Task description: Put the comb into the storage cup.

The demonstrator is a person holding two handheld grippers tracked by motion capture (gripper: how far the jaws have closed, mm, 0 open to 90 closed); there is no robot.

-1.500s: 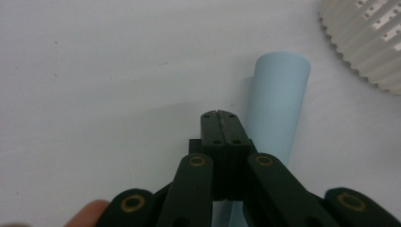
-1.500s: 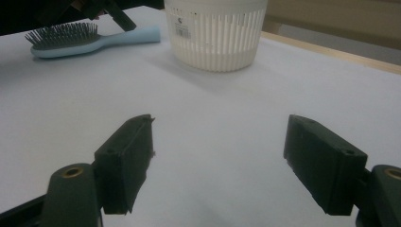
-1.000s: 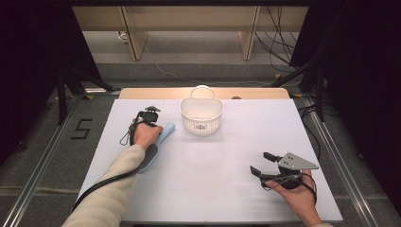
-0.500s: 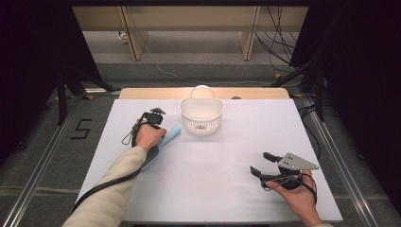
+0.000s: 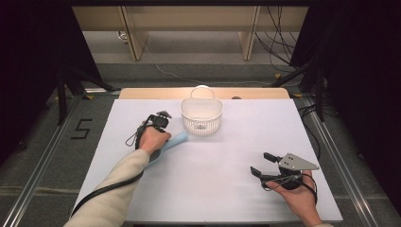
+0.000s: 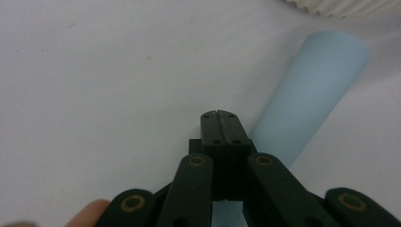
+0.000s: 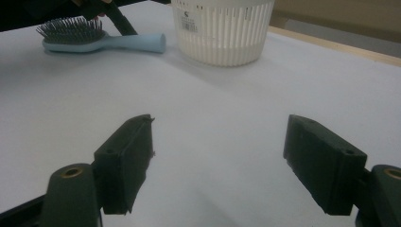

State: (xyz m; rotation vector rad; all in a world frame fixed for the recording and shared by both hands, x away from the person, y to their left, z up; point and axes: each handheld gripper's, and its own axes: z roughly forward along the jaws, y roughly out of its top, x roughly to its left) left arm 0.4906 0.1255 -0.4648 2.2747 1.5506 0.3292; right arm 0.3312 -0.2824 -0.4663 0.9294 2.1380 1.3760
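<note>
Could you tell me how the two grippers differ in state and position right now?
The left gripper has its jaws shut together, holding nothing; the right gripper stands wide open. The left sits beside the hairbrush near the basket; the right rests far off on bare table. Both have black jaws.

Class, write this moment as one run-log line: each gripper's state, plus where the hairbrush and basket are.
left gripper: shut, empty, beside hairbrush handle | right gripper: open, empty | hairbrush: flat on table, left of basket | basket: upright, far centre

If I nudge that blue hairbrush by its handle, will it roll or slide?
The hairbrush probably slides or pivots rather than rolls: its broad bristled head lies flat on the table. It looks like stiff plastic, so it shouldn't flex. The rounded, smooth handle may slip in a claw.
</note>
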